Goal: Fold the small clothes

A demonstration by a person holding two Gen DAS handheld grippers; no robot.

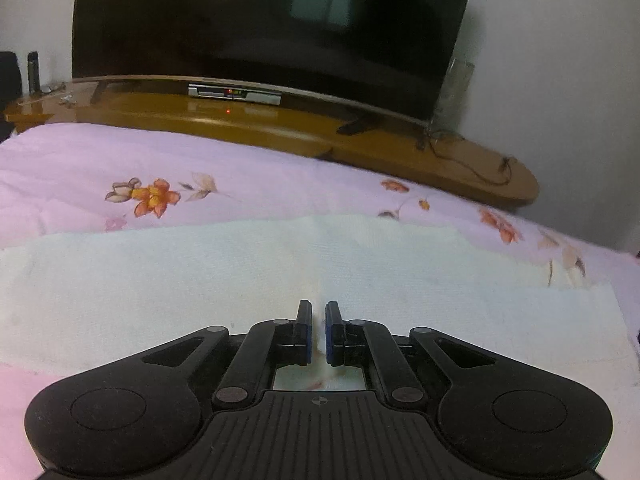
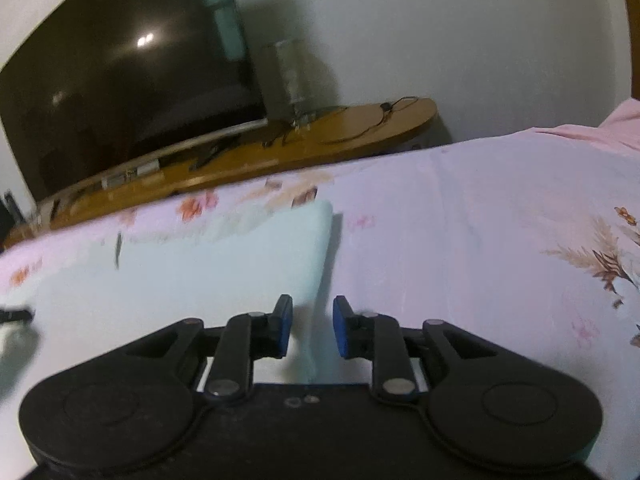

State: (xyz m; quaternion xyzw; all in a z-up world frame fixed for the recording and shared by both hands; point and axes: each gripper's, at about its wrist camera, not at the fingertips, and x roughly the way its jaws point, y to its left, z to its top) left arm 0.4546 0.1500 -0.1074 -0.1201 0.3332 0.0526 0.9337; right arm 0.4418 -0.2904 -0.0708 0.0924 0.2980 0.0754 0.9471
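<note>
A white cloth (image 1: 200,280) lies spread on a pink flowered bedsheet (image 1: 80,168). My left gripper (image 1: 318,320) is shut on a pinched ridge of the cloth near its front edge; a thin fold of fabric stands between the blue pads. In the right wrist view the same cloth (image 2: 200,264) shows pale, its right edge running toward my right gripper (image 2: 312,326). The right gripper is open, its pads straddling that right edge of the cloth just above the sheet (image 2: 480,220). A dark tip of the left gripper (image 2: 16,314) shows at the far left.
A black TV (image 1: 260,20) stands on a curved wooden stand (image 1: 280,128) beyond the bed, with a set-top box (image 1: 234,94) under it and cables at the stand's right end (image 1: 480,160). White wall is behind. A pink fabric bulge (image 2: 616,124) lies at the far right.
</note>
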